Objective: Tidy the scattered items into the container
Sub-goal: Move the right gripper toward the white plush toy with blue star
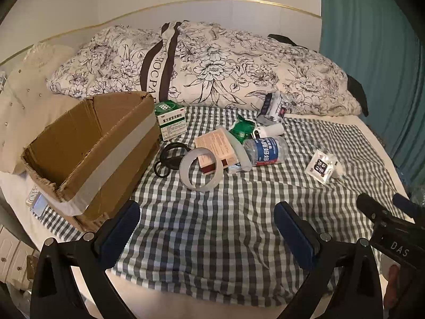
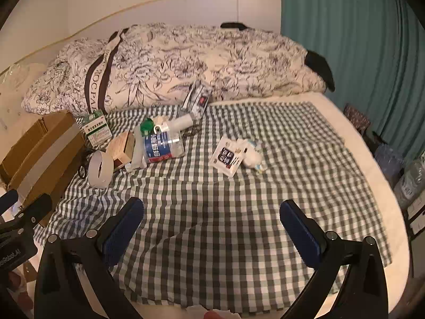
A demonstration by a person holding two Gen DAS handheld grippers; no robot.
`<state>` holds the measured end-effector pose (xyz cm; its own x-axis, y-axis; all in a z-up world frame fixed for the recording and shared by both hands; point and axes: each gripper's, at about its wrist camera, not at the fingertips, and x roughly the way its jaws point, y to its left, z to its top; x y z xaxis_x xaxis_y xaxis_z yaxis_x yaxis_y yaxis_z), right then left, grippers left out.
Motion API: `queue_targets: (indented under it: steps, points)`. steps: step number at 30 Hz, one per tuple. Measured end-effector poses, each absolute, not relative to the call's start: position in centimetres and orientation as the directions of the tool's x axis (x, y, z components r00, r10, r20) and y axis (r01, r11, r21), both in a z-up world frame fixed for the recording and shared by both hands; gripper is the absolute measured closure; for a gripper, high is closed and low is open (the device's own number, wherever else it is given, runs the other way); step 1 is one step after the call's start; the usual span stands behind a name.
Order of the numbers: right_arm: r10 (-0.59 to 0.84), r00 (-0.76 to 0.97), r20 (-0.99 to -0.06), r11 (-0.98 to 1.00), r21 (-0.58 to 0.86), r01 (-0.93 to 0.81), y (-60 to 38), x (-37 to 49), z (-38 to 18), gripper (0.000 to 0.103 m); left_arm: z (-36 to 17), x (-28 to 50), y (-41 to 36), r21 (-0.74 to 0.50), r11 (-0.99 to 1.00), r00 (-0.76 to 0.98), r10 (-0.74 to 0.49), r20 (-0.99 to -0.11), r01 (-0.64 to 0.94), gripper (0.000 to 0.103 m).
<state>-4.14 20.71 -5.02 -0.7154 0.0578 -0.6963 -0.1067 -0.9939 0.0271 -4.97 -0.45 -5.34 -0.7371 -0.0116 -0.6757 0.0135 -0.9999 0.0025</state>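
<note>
An open cardboard box (image 1: 87, 148) (image 2: 39, 148) stands at the left of a checked cloth (image 1: 212, 226) on a bed. Beside it lie a green medicine box (image 1: 171, 121) (image 2: 96, 129), black cable loops (image 1: 170, 159), a roll of white tape (image 1: 201, 170) (image 2: 99, 168), a tan carton (image 1: 216, 150), a plastic bottle with a blue label (image 1: 265, 151) (image 2: 162, 148), a green-lidded object (image 1: 240, 130) and a white sachet (image 1: 320, 166) (image 2: 228, 158). My left gripper (image 1: 207, 226) hangs open over bare cloth, well short of the pile. My right gripper (image 2: 211, 226) is open too, holding nothing.
A floral duvet (image 1: 212, 66) is heaped along the far side, with a packet (image 1: 273, 105) (image 2: 198, 99) leaning on it. A teal curtain (image 2: 358, 40) hangs at the right. Stacked goods (image 2: 409, 180) stand beyond the bed's right edge. A small white soft toy (image 2: 252, 154) lies by the sachet.
</note>
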Motion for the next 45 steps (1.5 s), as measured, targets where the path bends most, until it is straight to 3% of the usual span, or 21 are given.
queue_targets:
  steps: [13,24,27,37,40,43,44,45]
  points:
    - [0.131,-0.616,-0.777,-0.989,-0.058,-0.137,22.6,-10.3,-9.3,0.000,-11.2,-13.5,-1.2,-0.022,-1.000,-0.700,0.003,-0.715,0.017,0.002]
    - [0.149,-0.562,-0.814,-0.981,-0.049,-0.189,24.8,-16.2,-11.8,0.000,-15.1,-19.0,-2.1,-0.040,-0.998,-0.670,0.000,-0.743,0.045,0.002]
    - [0.154,-0.571,-0.806,-0.978,-0.044,-0.202,25.2,-17.6,-12.2,0.000,-16.2,-20.0,-2.3,-0.045,-0.998,-0.650,-0.001,-0.760,0.053,0.011]
    - [0.123,-0.623,-0.773,-0.984,-0.014,-0.177,24.3,-18.9,-12.6,0.008,-18.5,-20.9,-3.2,-0.092,-0.994,-0.621,0.036,-0.783,0.059,0.018]
    - [0.146,-0.613,-0.776,-0.985,-0.056,-0.162,23.3,-20.1,-13.9,0.023,-18.4,-20.9,-3.4,-0.107,-0.992,-0.629,0.044,-0.776,0.063,0.019]
    - [0.182,-0.601,-0.778,-0.980,-0.092,-0.177,23.0,-21.0,-15.1,0.028,-18.2,-20.6,-3.7,-0.113,-0.991,-0.642,0.042,-0.766,0.070,0.019]
    - [0.191,-0.602,-0.775,-0.978,-0.102,-0.180,22.9,-21.2,-15.2,0.033,-18.1,-20.6,-3.8,-0.113,-0.991,-0.645,0.041,-0.763,0.071,0.019]
    - [0.197,-0.602,-0.774,-0.977,-0.106,-0.184,22.8,-21.4,-15.4,0.047,-18.0,-20.5,-3.8,-0.111,-0.991,-0.648,0.039,-0.760,0.070,0.019]
